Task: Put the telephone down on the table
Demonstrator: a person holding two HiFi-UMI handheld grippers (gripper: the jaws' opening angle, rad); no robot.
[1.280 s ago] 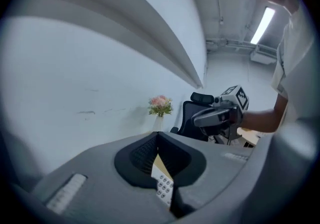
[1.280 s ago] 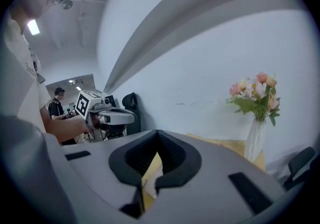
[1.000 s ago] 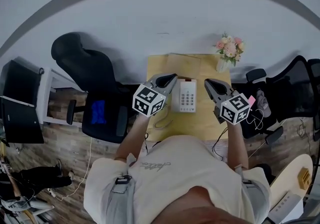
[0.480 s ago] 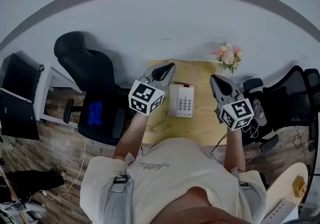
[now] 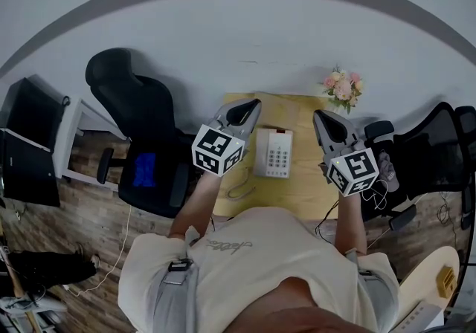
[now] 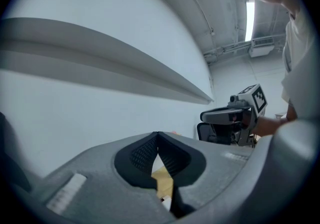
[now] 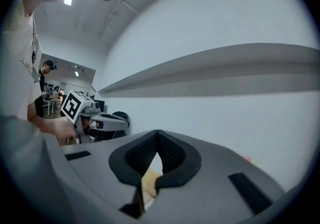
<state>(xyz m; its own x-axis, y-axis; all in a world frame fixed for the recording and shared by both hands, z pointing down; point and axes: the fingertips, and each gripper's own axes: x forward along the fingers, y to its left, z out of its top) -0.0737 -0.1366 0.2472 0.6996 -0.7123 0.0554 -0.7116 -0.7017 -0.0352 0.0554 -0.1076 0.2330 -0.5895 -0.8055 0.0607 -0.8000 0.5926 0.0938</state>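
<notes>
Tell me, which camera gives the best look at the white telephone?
The head view: the whole telephone lies keypad-up on the table, unobstructed. Both gripper views aim level at the wall; only a sliver of the table shows past their shut jaws, no recognisable telephone.

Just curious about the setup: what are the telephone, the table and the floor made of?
The telephone looks like matte white plastic: smooth pale casing, rows of small keys. The table seems light wood or laminate: flat, even yellowish top, grain not discernible. The floor looks like brown wood planks or plank-pattern vinyl: board seams show.
</notes>
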